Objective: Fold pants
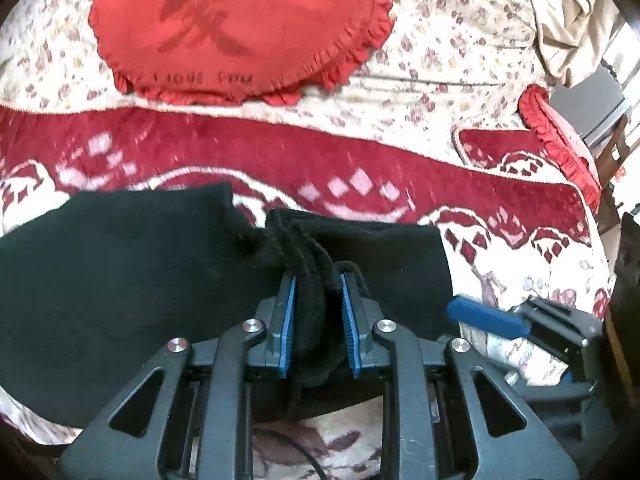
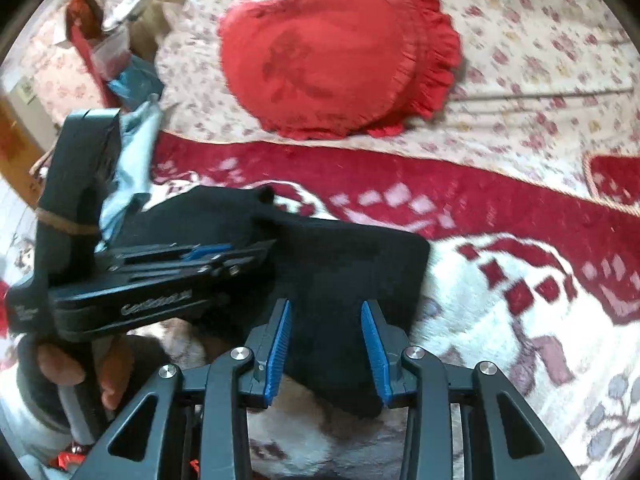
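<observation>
Black knit fabric fills the lower half of both views: your pants [image 1: 120, 280] lie on the bed, spread over the red-and-cream patterned blanket [image 1: 280, 160]. Your left tongs [image 1: 318, 300] are closed down on a thick, ribbed bunch of that fabric, the blue pads [image 1: 289, 320] pressing it from both sides, with a cord loop showing at the right pad. Your right tongs [image 2: 326, 344] stand parted, blue pads well apart, with a corner of the pants [image 2: 340, 272] lying between them; the fabric seems to sit under the fingers rather than be pinched, though the blur makes that hard to judge. From the right wrist view your left tongs [image 2: 224, 258] reach in sideways over the pants. Beyond the blanket, a round red frilled cushion [image 1: 240, 28] rests on the floral quilt [image 1: 460, 40].
</observation>
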The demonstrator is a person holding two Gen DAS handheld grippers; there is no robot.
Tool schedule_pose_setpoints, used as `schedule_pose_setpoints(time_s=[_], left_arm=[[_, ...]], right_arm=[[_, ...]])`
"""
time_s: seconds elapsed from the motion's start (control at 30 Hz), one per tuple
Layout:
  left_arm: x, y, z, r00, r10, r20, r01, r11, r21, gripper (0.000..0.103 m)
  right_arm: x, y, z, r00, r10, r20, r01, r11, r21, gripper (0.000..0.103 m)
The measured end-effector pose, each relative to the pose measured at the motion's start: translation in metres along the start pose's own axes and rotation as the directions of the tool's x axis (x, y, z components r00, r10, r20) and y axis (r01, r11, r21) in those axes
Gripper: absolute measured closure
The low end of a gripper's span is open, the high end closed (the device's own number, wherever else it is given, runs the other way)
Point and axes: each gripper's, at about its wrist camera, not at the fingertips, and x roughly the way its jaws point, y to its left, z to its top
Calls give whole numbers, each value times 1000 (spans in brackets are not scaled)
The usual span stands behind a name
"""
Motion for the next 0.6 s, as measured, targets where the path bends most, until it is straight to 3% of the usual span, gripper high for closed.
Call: schedule_pose_setpoints(time_s=[0.23, 0.37, 0.6], left_arm=[[10, 19, -12, 997, 14, -72, -16, 999, -35, 82], [0, 25, -21, 997, 47, -64, -51, 997, -53, 68], [-27, 39, -33, 993, 115, -15, -116, 991, -68, 65]], right_arm=[[56, 22, 2, 991, -16, -136, 9, 999, -53, 68], [55, 40, -5, 986, -17, -168, -4, 992, -123, 68], [35, 38, -6, 991, 1, -130, -12, 996, -83, 68]])
